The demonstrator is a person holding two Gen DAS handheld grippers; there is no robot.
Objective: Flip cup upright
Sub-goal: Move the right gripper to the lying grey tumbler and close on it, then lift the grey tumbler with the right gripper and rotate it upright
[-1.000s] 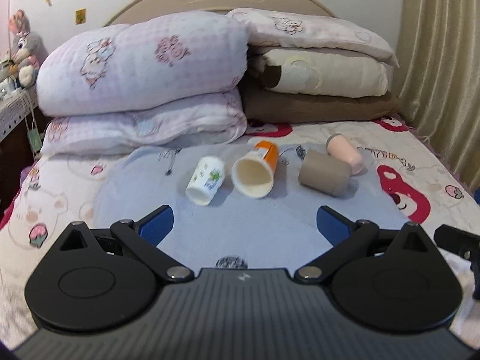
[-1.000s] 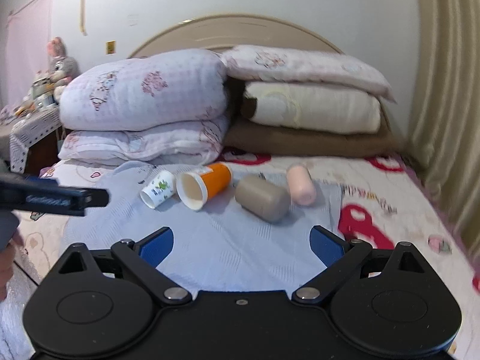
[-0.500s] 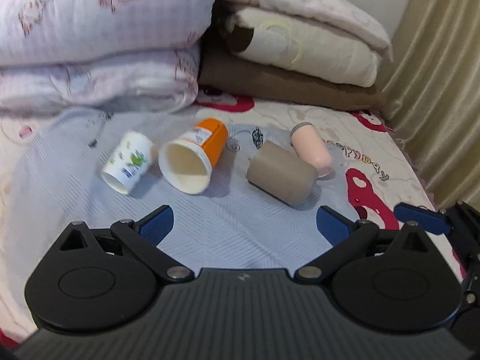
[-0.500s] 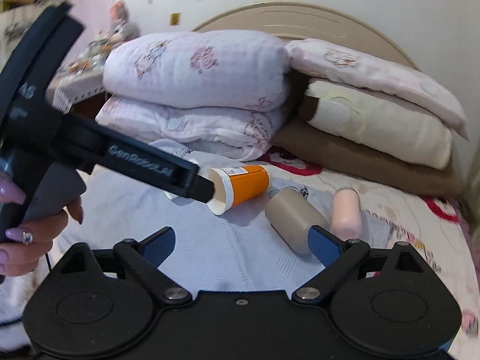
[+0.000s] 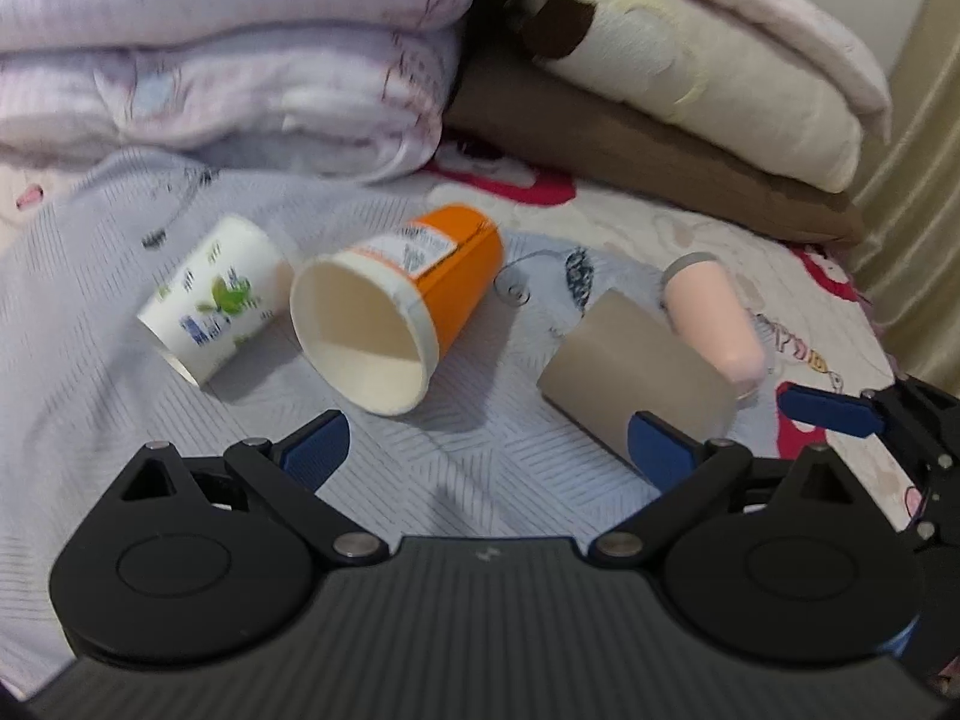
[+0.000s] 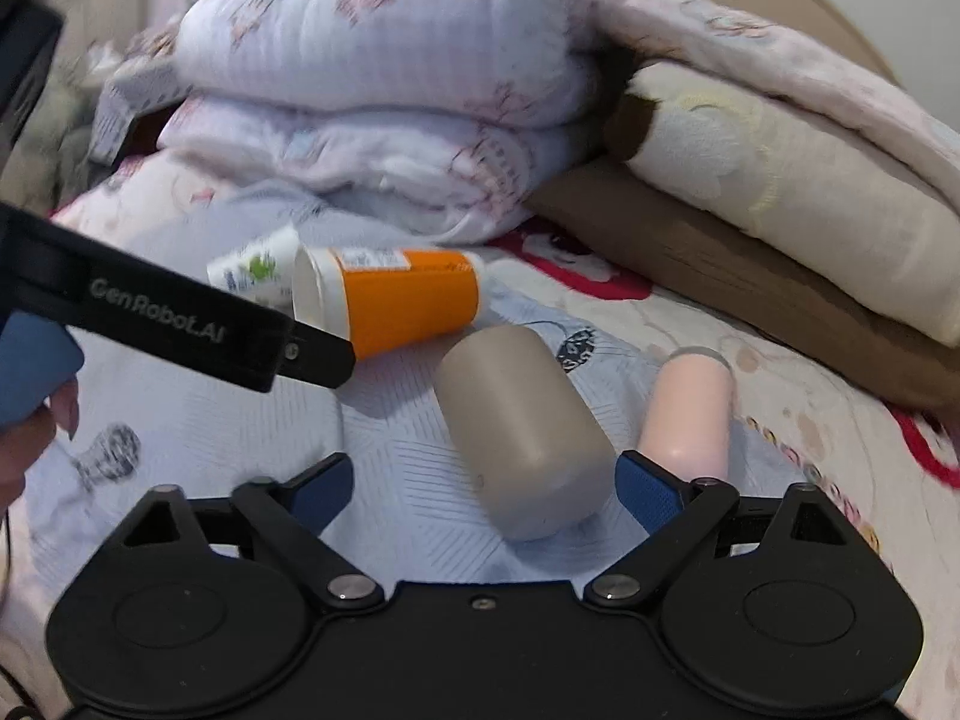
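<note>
Several cups lie on their sides on a grey-blue cloth (image 5: 180, 420) on the bed: a white cup with green print (image 5: 213, 300), an orange cup (image 5: 396, 324) with its mouth toward me, a taupe cup (image 5: 636, 378) and a pink cup (image 5: 714, 318). My left gripper (image 5: 486, 450) is open and empty, just in front of the orange cup. My right gripper (image 6: 480, 486) is open and empty, with the taupe cup (image 6: 519, 426) lying between its fingertips; I cannot tell if they touch it. The pink cup (image 6: 690, 408) lies to its right, the orange cup (image 6: 396, 300) behind.
Folded quilts and pillows (image 5: 240, 48) are stacked at the head of the bed behind the cups. A curtain (image 5: 924, 180) hangs at the right. The left gripper's body (image 6: 168, 324) crosses the left of the right wrist view.
Both grippers have moved forward and down toward the cups. The right gripper now has the taupe cup between its open fingers. The cups have not moved.
</note>
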